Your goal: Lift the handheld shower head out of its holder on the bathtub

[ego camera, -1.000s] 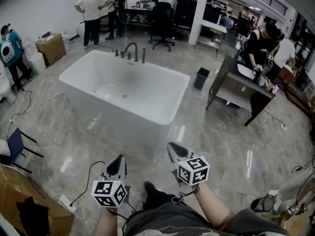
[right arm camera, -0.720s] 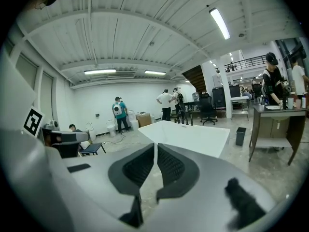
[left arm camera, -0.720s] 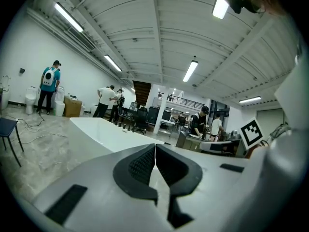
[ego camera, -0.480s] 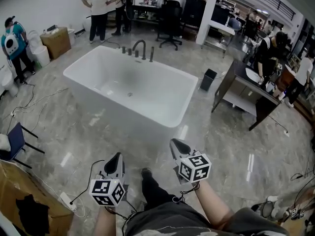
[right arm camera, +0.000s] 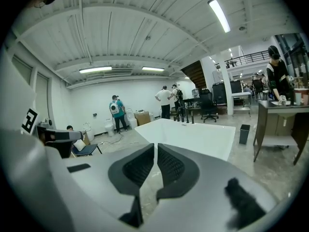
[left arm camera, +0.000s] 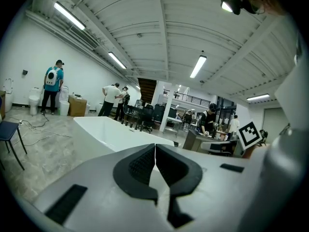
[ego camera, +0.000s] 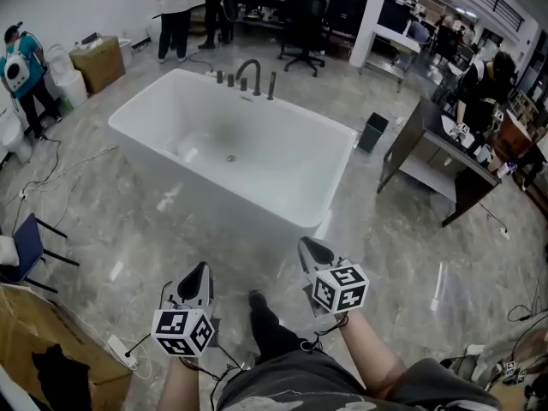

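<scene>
Shower head point(ego camera: 272, 86) upright at bathtub point(ego camera: 214, 176) far rim; left gripper point(ego camera: 198, 270), right gripper point(ego camera: 311, 246) both closed, empty, well short of bathtub.

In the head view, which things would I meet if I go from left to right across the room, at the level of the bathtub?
Person in a teal shirt → cardboard box → bathtub → black bin → dark desk.
</scene>
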Demonstrator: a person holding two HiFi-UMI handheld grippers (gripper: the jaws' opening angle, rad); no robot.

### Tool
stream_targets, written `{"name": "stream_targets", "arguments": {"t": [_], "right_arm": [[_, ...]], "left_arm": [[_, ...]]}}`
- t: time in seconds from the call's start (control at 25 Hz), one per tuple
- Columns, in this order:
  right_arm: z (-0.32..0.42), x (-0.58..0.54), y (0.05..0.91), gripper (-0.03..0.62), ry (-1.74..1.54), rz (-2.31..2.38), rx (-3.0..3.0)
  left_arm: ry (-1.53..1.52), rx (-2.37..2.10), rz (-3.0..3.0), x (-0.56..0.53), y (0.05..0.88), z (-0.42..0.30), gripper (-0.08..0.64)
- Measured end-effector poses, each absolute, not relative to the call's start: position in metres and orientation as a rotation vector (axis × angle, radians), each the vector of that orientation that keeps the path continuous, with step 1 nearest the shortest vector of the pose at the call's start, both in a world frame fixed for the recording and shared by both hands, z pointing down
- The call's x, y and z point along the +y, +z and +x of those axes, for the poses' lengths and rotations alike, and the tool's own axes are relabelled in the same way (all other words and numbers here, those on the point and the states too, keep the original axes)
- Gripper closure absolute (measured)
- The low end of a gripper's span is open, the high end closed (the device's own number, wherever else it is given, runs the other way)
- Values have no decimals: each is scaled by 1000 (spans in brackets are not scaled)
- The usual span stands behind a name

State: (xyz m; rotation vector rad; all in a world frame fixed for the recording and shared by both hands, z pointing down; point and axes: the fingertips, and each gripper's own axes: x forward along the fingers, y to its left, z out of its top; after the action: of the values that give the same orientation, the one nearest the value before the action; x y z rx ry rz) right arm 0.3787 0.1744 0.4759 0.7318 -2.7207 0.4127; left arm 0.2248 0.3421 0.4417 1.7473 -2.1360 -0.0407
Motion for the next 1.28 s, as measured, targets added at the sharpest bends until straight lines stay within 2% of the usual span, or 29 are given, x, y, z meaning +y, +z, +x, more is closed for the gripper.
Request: {"name": "stream_targets", "arguments": {"t": [0.64,1.28], "right_arm": [[294,1,496,555,573,786,-2715],[219,-117,503,555,614,863,-2679]], "left_arm": [[120,-2108,1763,181,440,141,545],[86,-2126,1782,68,427,46,545]]}}
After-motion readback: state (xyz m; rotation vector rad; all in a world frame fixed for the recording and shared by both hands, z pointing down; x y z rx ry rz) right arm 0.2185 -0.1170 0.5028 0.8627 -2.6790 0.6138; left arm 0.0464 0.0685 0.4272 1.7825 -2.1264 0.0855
